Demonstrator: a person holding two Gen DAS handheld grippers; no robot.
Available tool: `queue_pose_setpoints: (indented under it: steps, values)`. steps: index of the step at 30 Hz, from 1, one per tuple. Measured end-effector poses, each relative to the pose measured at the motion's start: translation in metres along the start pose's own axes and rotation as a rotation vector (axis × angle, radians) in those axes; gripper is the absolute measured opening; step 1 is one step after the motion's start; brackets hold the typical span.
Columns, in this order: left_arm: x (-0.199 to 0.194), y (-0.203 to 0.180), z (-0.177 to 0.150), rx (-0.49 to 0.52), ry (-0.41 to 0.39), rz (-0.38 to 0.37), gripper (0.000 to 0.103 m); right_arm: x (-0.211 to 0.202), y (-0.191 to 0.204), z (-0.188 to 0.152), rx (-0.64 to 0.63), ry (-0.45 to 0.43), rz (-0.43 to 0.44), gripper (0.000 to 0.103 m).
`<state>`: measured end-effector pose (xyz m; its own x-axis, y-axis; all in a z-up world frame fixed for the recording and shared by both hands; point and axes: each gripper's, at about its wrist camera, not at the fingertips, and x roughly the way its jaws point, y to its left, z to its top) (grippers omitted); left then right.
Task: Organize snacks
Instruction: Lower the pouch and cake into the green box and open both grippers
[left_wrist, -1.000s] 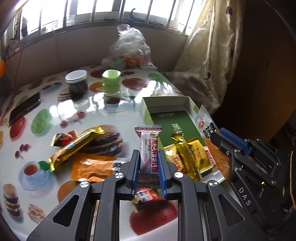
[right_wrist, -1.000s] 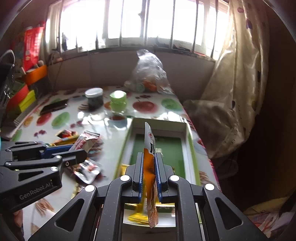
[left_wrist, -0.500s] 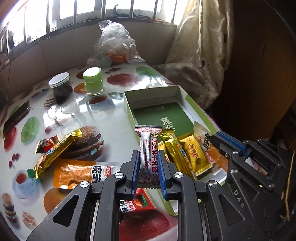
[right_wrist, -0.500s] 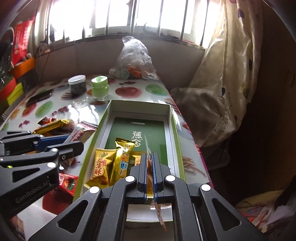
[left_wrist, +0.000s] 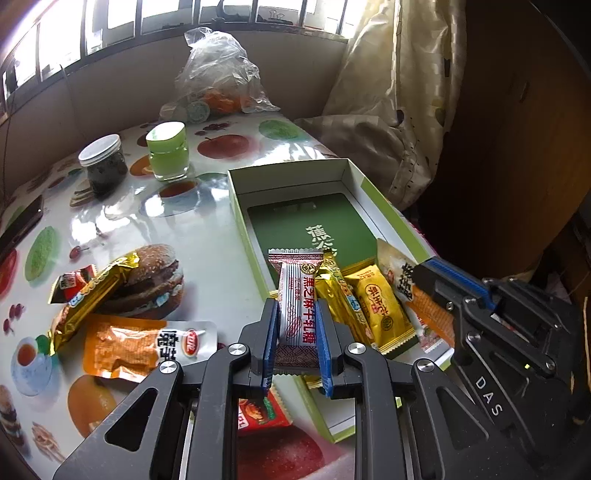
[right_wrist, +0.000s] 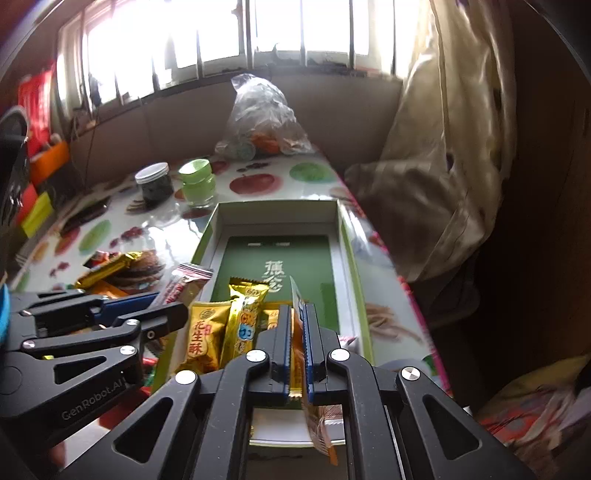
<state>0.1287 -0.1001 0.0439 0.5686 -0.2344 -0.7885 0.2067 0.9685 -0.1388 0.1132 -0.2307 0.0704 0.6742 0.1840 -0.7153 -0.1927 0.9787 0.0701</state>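
Placement is the step in hand, judged from the left wrist view: the left gripper (left_wrist: 294, 332) is clamped on a silver-and-red candy bar (left_wrist: 295, 295) held out over the near left wall of the green box (left_wrist: 391, 214), so it should carry a little further in over the box floor and lower before letting go — a release here could drop the bar on the rim or onto the table (left_wrist: 207, 236). Best land it flat beside the gold bar (left_wrist: 338, 295) and yellow packet (left_wrist: 380, 306) already lying in the box (they crowd the near end). Against the earlier frames from this camera, the bar was above the tabletop and has come across to the box edge. From the right wrist view, the right gripper (right_wrist: 297, 343) pinches an orange packet (right_wrist: 295, 354) edge-on, low over the near end of the box, close beside the snacks there; whether it touches them I cannot tell. It should tip flat on release, not stand on edge. Earlier it hung higher and further back — now it is down inside the box's outline, with the left gripper closer alongside.
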Motion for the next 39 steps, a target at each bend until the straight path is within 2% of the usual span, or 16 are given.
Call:
queue_pose_setpoints:
  steps: [10, 12, 14, 21, 23, 24, 28, 39]
  values:
    - [0.01, -0.003, 0.003, -0.015, 0.034, -0.052, 0.022, 0.002, -0.01, -0.001, 0.089, 0.035, 0.095, 0.011]
    - [0.011, -0.003, 0.003, -0.02, 0.042, -0.06, 0.024, 0.003, -0.012, -0.001, 0.109, 0.047, 0.119, 0.013]
    - [0.01, -0.005, 0.003, -0.014, 0.036, -0.057, 0.031, 0.003, -0.014, -0.001, 0.123, 0.055, 0.123, 0.014]
    - [0.004, -0.004, 0.003, -0.021, 0.033, -0.059, 0.033, 0.001, -0.017, -0.003, 0.175, 0.066, 0.156, 0.017]
    - [0.0, -0.005, 0.002, -0.017, 0.027, -0.061, 0.04, -0.003, -0.016, -0.003, 0.177, 0.063, 0.168, 0.019]
    - [-0.003, -0.005, 0.002, -0.016, 0.022, -0.062, 0.041, -0.004, -0.016, -0.002, 0.179, 0.059, 0.172, 0.02]
    - [-0.013, -0.003, 0.003, -0.016, 0.004, -0.062, 0.041, -0.01, -0.017, -0.001, 0.192, 0.049, 0.166, 0.023]
    - [-0.04, 0.009, 0.0, -0.044, -0.041, -0.052, 0.041, -0.039, -0.021, 0.004, 0.224, -0.015, 0.142, 0.024]
